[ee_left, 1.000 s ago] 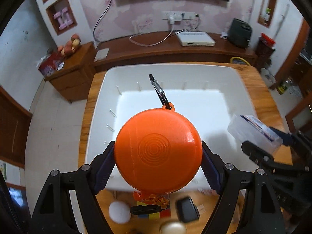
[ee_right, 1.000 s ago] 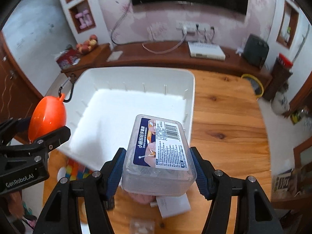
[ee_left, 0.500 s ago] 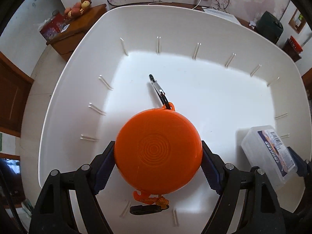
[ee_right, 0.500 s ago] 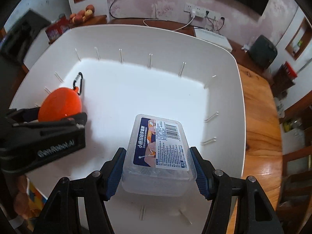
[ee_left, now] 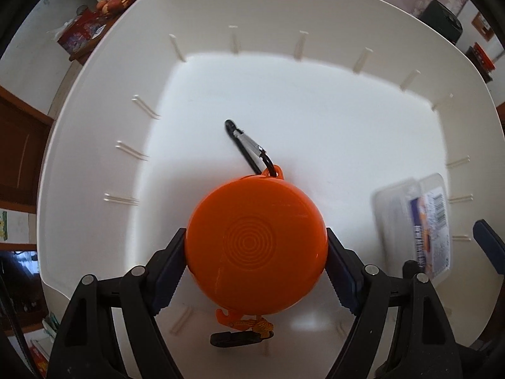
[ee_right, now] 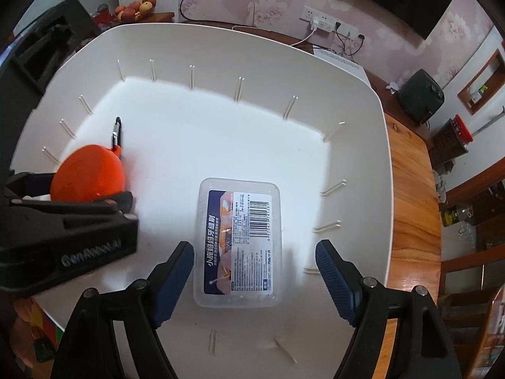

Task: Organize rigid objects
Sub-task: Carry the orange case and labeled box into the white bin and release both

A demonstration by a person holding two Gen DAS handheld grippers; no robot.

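Room: pink floral wallpaper and a wooden bench (ee_right: 407,195) are seen behind the work.
Bin: a large white bin (ee_right: 356,101) is set on the bench; both items are inside it.
Clear box: the labelled box (ee_right: 238,240) is laid flat on the bin floor, so its placing is judged done.
Orange case: the round case (ee_left: 255,246) with carabiner is low in the bin, not yet let go.
Right tool (ee_right: 254,278): its jaws are opening, the box between them untouched.
Left tool (ee_left: 255,271): pinched on the orange case.
Left over: release of the case; a few coloured items are glimpsed outside the bin.
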